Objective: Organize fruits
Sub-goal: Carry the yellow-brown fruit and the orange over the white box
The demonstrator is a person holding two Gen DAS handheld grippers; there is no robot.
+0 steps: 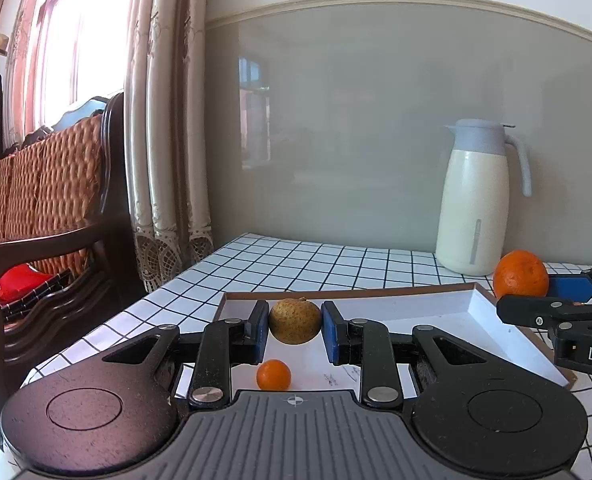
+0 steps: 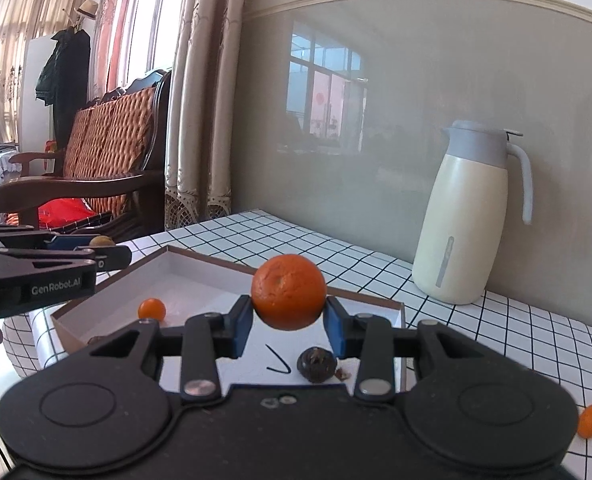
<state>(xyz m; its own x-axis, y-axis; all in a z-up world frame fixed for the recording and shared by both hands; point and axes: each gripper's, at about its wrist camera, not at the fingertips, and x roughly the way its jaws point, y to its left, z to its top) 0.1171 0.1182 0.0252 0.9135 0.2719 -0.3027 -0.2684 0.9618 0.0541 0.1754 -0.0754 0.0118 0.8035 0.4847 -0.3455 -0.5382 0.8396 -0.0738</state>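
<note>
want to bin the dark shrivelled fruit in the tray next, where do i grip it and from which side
Grip the dark shrivelled fruit across its round middle, coming from above. It sits low on the floor of the white tray, away from the walls, so both sides are free. Crumbs beside it suggest it may be brittle; squeeze lightly.

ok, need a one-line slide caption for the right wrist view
Right gripper holds an orange above the white tray, which holds a kumquat and a dark shrivelled fruit.
</note>
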